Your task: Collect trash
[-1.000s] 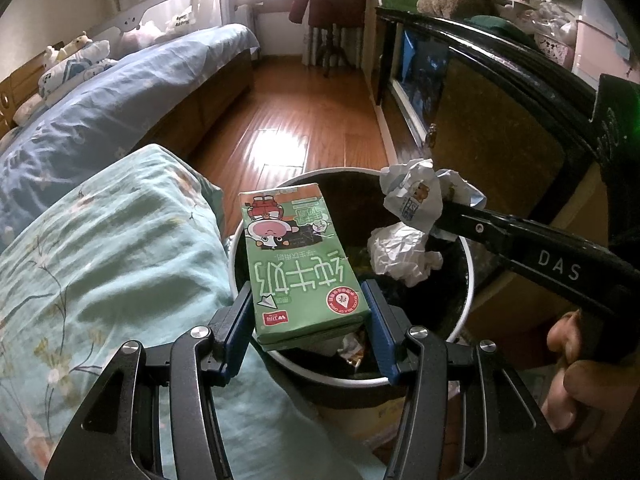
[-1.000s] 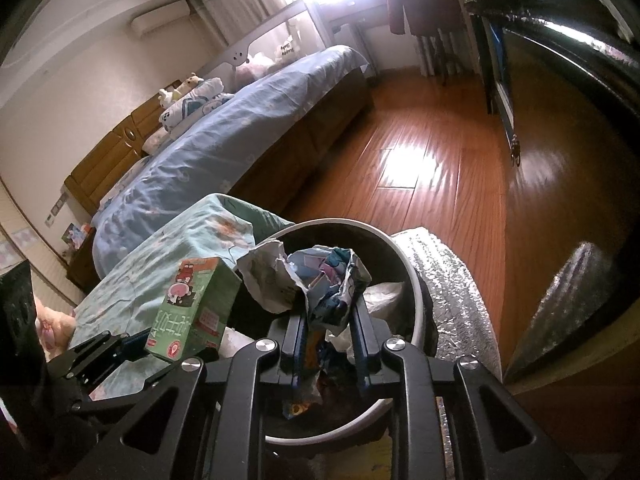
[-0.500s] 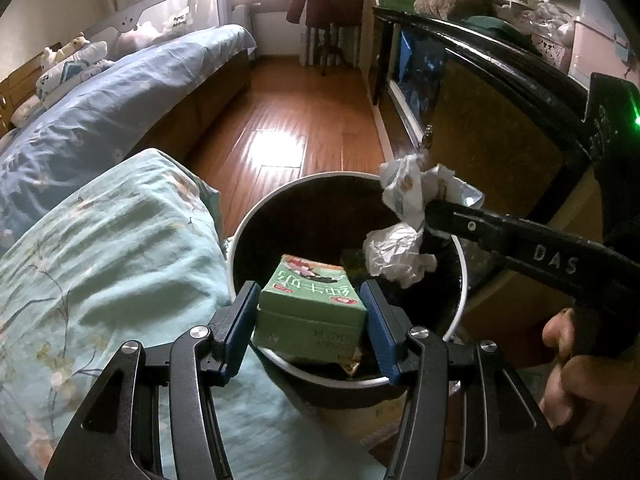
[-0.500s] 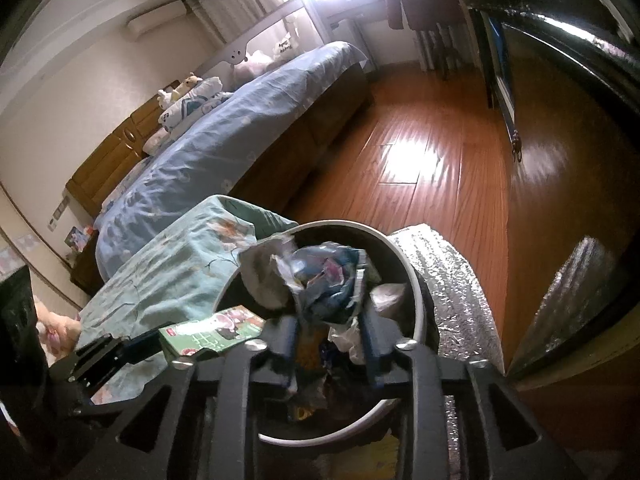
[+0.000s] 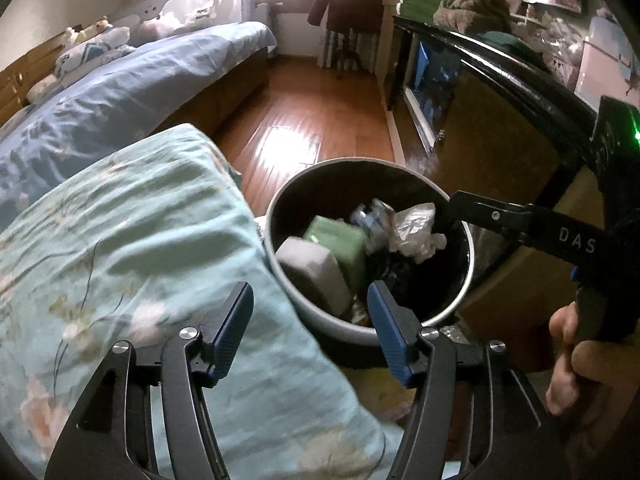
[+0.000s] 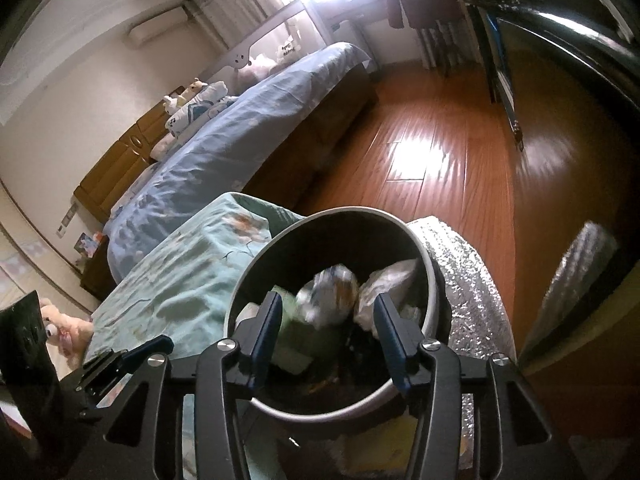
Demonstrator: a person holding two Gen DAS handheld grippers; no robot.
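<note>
A round bin (image 5: 469, 254) with a dark liner stands on the floor beside a bed. A green milk carton (image 5: 337, 240) lies tilted inside it, next to crumpled white paper (image 5: 416, 226). My left gripper (image 5: 310, 314) hovers over the bin's near rim and the quilt, its jaws opening with nothing between them. My right gripper (image 6: 327, 322) hangs over the bin (image 6: 334, 213), its jaws opening. A blurred crumpled wrapper (image 6: 329, 294) sits loose below and between them, with no pad pressing on it. The carton (image 6: 294, 340) lies under the right gripper's left finger.
A green floral quilt (image 5: 120, 248) lies left of the bin, with a blue-covered bed (image 5: 132, 80) behind it. A dark glossy cabinet (image 5: 500, 120) runs along the right. A silver foil mat (image 6: 468, 280) lies by the bin on the wooden floor (image 6: 432, 152). A hand (image 5: 576, 364) holds the right gripper.
The left gripper let go of the green carton, which dropped into the bin, and drew back over the quilt. The right jaws spread and the crumpled wrapper fell free toward the bin.
</note>
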